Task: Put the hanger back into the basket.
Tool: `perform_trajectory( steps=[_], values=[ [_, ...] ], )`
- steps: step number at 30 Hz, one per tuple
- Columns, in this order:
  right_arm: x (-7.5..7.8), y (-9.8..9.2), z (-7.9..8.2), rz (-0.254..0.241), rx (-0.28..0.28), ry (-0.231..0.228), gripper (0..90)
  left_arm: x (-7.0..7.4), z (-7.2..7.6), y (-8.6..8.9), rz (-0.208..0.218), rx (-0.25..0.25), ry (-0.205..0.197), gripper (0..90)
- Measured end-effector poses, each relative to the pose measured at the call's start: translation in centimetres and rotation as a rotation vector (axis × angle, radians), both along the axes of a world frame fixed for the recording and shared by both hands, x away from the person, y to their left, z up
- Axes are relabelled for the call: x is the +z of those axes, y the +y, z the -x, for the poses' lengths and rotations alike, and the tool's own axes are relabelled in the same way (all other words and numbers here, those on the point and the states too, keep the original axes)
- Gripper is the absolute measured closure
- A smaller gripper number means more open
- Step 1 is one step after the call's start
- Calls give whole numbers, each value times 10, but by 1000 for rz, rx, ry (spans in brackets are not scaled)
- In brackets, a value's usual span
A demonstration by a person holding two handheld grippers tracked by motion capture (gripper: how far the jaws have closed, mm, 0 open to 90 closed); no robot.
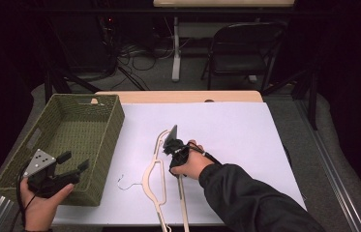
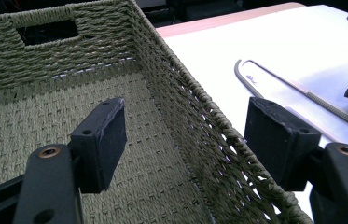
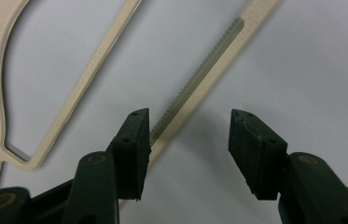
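A cream plastic clothes hanger [image 1: 161,181] is lying flat on the white counter [image 1: 236,130], towards the near edge and a little left of the middle, with its thin wire hook [image 1: 128,184] pointing at the woven green basket [image 1: 98,104] that is sitting along the counter's left edge. The right claw [image 3: 188,140] is being lowered over the hanger with its jaws standing wide and nothing pinched between them; in the right gripper view the ridged bar [image 3: 199,74] of the hanger is running under the left-hand pad while the other pad is hanging over bare counter. The left claw [image 2: 185,140] is being held at the basket's near right corner, also wide and empty, with one pad inside the basket and the other outside its wall.

The step in hand is judged to be a pick-up of the hanger by its bar. For a good grasp the right claw is best shifted sideways until the bar is centred between both pads, then brought down until the pad tips are nearly touching the counter, since the hanger is thin and lying flush. The jaws are best closed squarely across the bar, not along it, so the light plastic is not being pushed away or twisted as it is lifted.
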State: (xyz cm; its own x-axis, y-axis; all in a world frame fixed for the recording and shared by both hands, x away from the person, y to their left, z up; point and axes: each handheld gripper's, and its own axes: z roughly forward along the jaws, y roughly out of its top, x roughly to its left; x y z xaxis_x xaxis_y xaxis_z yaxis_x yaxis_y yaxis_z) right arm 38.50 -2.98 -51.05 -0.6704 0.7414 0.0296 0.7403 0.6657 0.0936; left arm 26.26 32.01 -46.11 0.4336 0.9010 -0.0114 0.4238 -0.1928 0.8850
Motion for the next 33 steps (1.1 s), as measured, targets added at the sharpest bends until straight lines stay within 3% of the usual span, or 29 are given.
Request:
perform_trajectory(
  steps=[5, 6, 7, 10, 11, 19, 25, 28, 29, 33],
  values=[
    [-6, 3, 2, 8, 6, 18, 485, 0, 0, 0, -2, 1, 1, 294],
    [-10, 4, 5, -20, -23, 1, 483, 0, 0, 0, -2, 2, 0, 294],
    [-10, 3, 4, 4, 1, 19, 478, 0, 0, 0, -1, 2, 0, 295],
    [-14, 3, 4, -11, -1, 12, 477, 0, 0, 0, -1, 4, 1, 294],
    [-12, 4, 4, 14, 6, 34, 477, 0, 0, 1, -2, 4, 2, 294],
    [-15, 6, 5, 24, 7, 38, 472, -1, -1, 0, -1, 3, 3, 295],
    [-15, 7, 5, 42, 14, 29, 564, 0, 0, 1, 1, 6, -1, 295],
    [-17, 5, 5, 40, 4, -5, 614, 0, 0, 1, 2, 6, -2, 295],
    [-15, 4, 3, 42, 1, 23, 617, 0, 0, 1, 1, 6, -2, 295],
    [-14, 2, 1, 43, -8, 35, 650, 0, 0, 1, 1, 7, -1, 295]
  ],
)
